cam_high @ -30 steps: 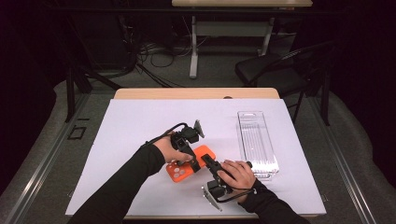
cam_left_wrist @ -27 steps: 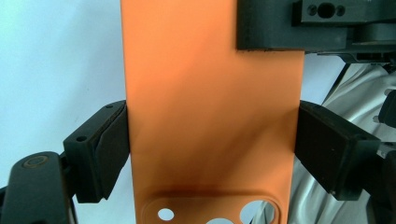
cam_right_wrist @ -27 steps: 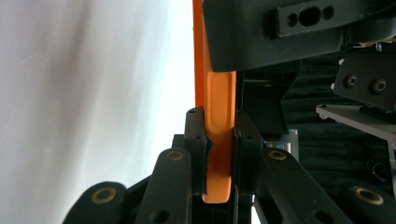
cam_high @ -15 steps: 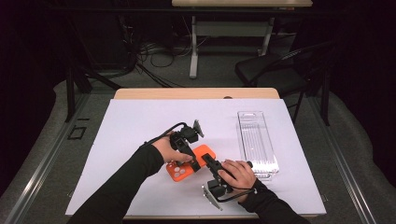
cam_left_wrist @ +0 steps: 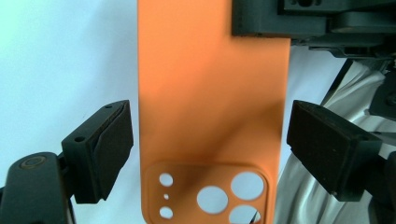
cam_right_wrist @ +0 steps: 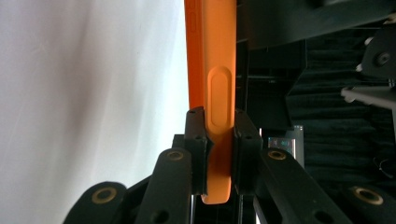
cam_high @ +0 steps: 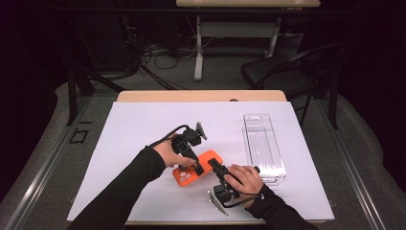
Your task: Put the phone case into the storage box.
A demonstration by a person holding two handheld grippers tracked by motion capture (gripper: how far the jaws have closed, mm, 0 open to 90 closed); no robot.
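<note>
Nothing has been shifted since the earlier frame. An orange phone case (cam_right_wrist: 209,107) is pinched at its edge by the right tool (cam_right_wrist: 218,154). The left tool (cam_left_wrist: 208,149) is spread wide around the case, both pads apart from it. The case is held just above the white surface (cam_high: 143,124); a clear tray (cam_high: 262,143) lies nearby.

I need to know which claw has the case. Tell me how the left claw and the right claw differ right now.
The right claw is shut on the edge of the orange phone case; the left claw stands open, its pads apart from the case's two long sides. The right claw grips the end away from the camera cutouts; the left claw straddles the end near them. Both are black, two-jawed and hand-held.
</note>
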